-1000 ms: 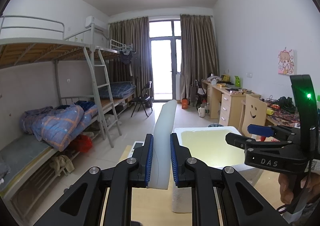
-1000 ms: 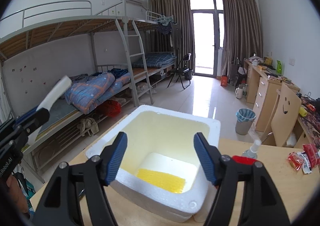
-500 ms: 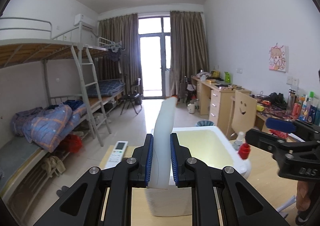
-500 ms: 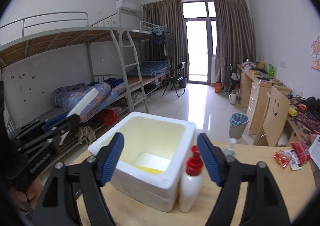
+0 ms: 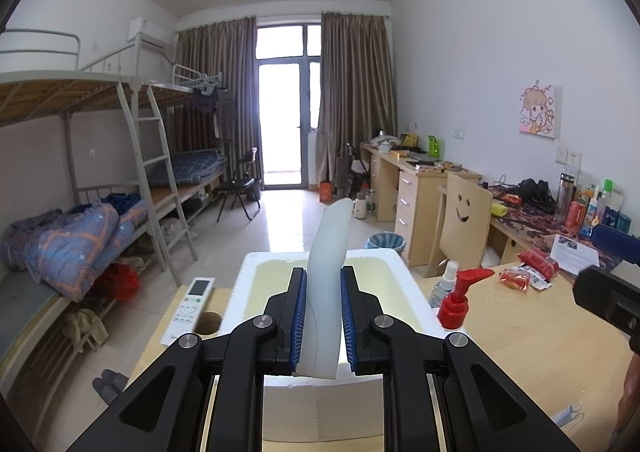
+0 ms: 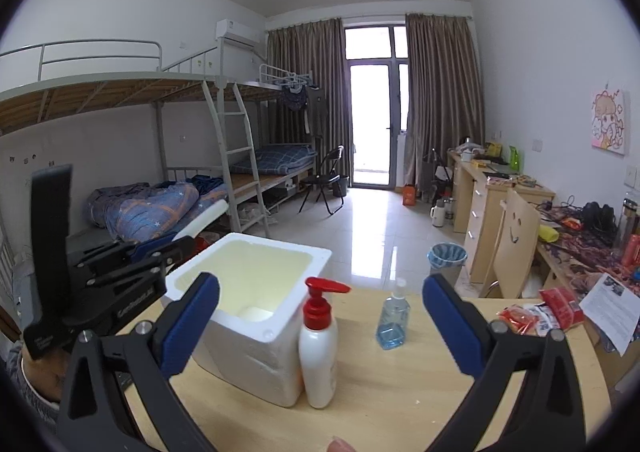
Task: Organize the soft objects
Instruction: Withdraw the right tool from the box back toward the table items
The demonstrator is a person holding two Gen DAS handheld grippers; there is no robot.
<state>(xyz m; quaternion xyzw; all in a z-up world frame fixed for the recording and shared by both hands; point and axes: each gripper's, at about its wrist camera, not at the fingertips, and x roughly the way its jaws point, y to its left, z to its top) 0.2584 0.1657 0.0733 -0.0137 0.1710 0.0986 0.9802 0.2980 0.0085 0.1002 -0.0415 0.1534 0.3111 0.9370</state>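
Your left gripper (image 5: 323,326) is clamped on a white foam strip (image 5: 326,284), its blue pads pressing both faces of the strip near its lower end. The strip rises from the jaws and curves slightly to the right at its rounded top. In the left wrist view it stands in front of and above the open foam box (image 5: 394,272), over the near rim. In the right wrist view the same strip (image 6: 206,220) pokes out of the left gripper (image 6: 176,244) up and to the left of the box (image 6: 256,356), so it is outside the box rather than in it.

Your right gripper (image 6: 320,324) holds nothing; its jaws are opening and already stand wide. Between its blue pads you see the box's right corner, a white pump bottle (image 6: 319,348) with a red top and a small clear spray bottle (image 6: 394,318) with blue liquid. The pump bottle stands just beside the box's right wall, possibly touching it; the fisheye view makes that hard to judge. The spray bottle stands apart, farther right on the table (image 6: 400,404).

Inside the box the walls look yellowish and the floor pale; what lies at the bottom is unclear. A remote (image 5: 188,310) lies on the table left of the box, and red snack packets (image 5: 528,272) lie to the right.
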